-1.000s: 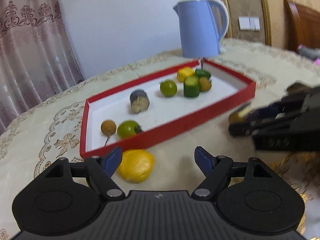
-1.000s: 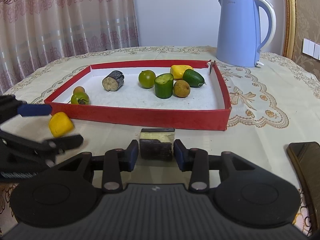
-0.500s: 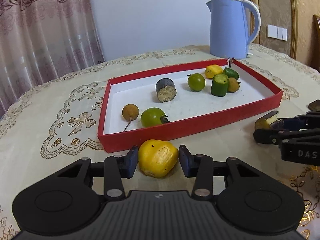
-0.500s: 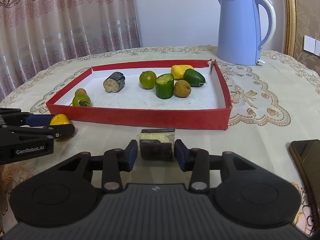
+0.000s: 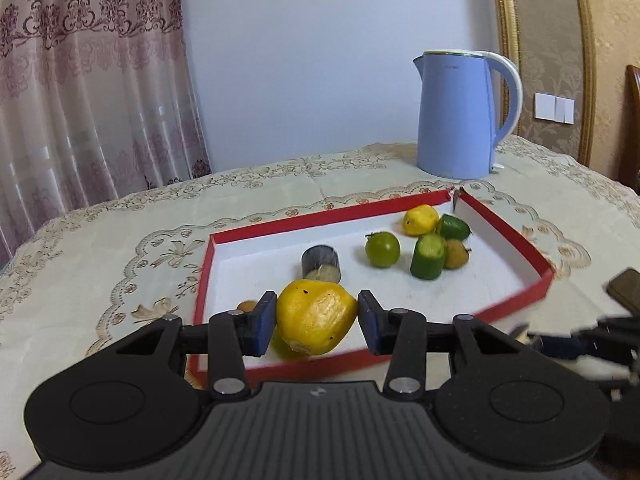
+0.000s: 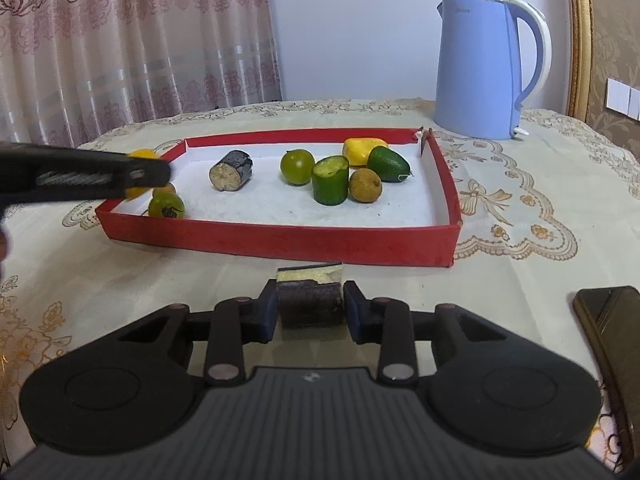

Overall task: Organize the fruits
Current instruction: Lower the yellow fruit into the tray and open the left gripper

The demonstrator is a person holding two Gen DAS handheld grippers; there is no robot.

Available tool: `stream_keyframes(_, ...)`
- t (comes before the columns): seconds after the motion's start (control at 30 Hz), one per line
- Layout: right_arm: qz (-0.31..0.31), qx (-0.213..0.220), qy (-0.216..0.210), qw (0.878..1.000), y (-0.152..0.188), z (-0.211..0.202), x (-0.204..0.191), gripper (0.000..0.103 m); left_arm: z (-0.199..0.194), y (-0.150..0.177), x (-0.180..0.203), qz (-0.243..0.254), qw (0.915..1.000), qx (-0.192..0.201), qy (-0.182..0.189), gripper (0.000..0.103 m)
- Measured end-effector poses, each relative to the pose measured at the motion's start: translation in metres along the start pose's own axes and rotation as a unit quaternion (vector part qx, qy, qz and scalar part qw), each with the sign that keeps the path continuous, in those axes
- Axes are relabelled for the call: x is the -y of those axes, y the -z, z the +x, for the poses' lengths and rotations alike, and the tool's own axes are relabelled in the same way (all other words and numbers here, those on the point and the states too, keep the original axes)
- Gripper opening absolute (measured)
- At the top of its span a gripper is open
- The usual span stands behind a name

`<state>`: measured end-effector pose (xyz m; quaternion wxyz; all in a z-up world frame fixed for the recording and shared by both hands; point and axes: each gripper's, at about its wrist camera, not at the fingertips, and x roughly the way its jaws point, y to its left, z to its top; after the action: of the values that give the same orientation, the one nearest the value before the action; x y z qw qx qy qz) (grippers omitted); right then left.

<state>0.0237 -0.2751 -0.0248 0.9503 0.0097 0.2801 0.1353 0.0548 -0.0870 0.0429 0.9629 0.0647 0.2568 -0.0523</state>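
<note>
A red tray [image 6: 280, 238] with a white floor holds several fruits, among them a dark cut cylinder [image 6: 231, 170], a round green fruit [image 6: 297, 166] and a green cut piece [image 6: 330, 180]. My left gripper [image 5: 316, 322] is shut on a yellow fruit [image 5: 316, 320] and holds it in the air over the tray's [image 5: 328, 210] near left corner. One of its fingers [image 6: 100, 178] crosses the right wrist view from the left. My right gripper [image 6: 310, 312] is closing on a dark block [image 6: 310, 304] with a pale top. The block rests on the cloth in front of the tray, and both pads touch its sides.
A blue kettle [image 6: 480, 72] stands behind the tray's far right corner. A dark phone [image 6: 608, 328] lies on the cloth at the right. The embroidered tablecloth [image 6: 520, 200] covers the table, and curtains hang behind it on the left.
My left gripper closed on the yellow fruit and lifted it from the cloth to above the tray's corner. The right gripper stayed put and its jaws narrowed onto the dark block.
</note>
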Motion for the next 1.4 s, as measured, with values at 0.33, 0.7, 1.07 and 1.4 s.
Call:
stream_keyframes(0.33, -0.002, 0.008, 0.0, 1.0, -0.001, -0.011, 0.002, 0.031, 0.048, -0.033, 0.023, 0.012, 0.9998, -0.009, -0.014, 0.042)
stream_keyframes(0.7, -0.003, 0.012, -0.001, 1.0, 0.0, -0.018, 0.005, 0.031, 0.103, -0.049, 0.034, 0.008, 0.9982, -0.043, -0.042, 0.042)
stream_keyframes(1.07, -0.002, 0.014, -0.004, 1.0, -0.002, -0.019, 0.005, 0.031, 0.104, -0.053, 0.04, 0.015, 0.9968, -0.049, -0.061, 0.06)
stream_keyframes(1.4, 0.023, 0.047, -0.036, 0.998, -0.023, -0.021, 0.015, 0.031, 0.015, -0.006, -0.046, -0.143, 0.9695, 0.01, -0.199, 0.094)
